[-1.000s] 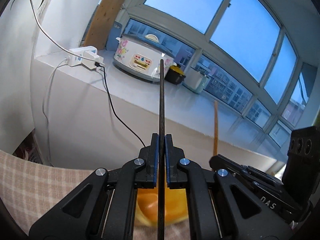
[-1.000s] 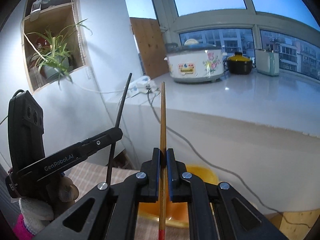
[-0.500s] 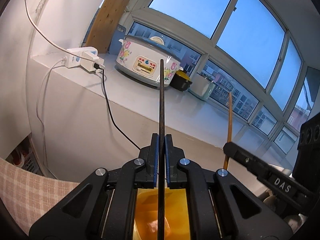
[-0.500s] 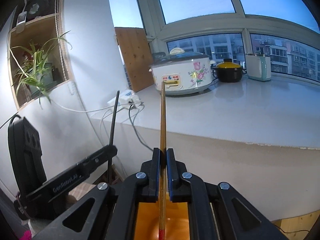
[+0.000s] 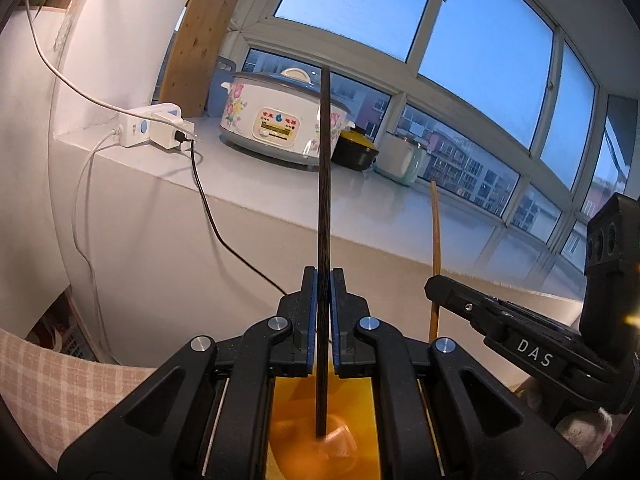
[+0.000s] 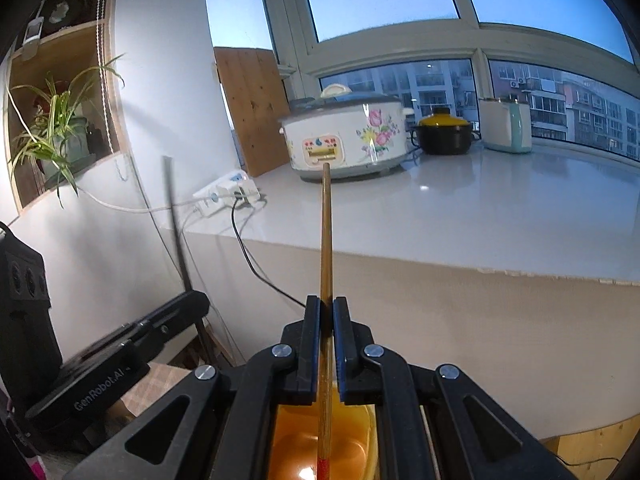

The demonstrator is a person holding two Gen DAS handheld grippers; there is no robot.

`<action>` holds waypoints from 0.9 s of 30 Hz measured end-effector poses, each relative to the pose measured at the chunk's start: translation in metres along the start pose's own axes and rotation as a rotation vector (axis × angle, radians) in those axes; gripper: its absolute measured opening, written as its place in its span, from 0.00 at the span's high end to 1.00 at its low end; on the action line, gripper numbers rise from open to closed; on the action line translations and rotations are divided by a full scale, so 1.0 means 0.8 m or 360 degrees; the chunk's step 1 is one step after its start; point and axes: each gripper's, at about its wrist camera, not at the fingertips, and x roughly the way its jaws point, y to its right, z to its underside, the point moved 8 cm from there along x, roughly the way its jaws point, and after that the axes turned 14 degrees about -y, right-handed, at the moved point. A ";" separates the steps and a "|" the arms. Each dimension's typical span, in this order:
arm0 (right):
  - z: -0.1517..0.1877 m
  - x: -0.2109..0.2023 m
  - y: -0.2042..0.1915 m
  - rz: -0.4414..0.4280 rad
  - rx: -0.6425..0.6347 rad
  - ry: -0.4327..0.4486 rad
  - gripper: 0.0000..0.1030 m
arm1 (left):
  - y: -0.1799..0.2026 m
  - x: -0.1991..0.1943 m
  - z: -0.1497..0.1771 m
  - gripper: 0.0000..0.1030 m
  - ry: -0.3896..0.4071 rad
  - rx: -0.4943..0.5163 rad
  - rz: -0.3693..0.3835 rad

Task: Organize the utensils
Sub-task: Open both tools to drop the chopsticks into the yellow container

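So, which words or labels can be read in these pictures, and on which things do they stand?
"DAS": on the right gripper body, in the left wrist view.
"GenRobot.AI": on the left gripper body, in the right wrist view.
Red characters on the rice cooker panel: too small to read.

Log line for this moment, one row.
left gripper: shut on dark chopstick | right gripper: shut on wooden chopstick | both upright over orange container | release: not yet
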 end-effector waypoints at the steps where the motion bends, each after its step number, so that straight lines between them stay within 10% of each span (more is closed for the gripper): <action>1: 0.005 0.001 0.001 -0.0007 -0.0002 -0.0019 0.96 | 0.001 -0.001 0.003 0.97 -0.0011 0.0007 0.0000; 10: 0.044 -0.005 -0.003 0.0040 -0.0060 -0.0117 0.95 | 0.003 -0.020 0.028 0.97 -0.0062 0.0044 -0.0031; 14: 0.055 -0.018 -0.011 0.0058 -0.0092 -0.0110 0.66 | 0.007 -0.031 0.037 0.85 -0.0094 0.0090 -0.0038; 27: 0.073 -0.078 -0.040 0.0051 -0.0111 -0.0046 0.54 | -0.008 -0.102 0.060 0.79 -0.0052 0.0106 -0.0093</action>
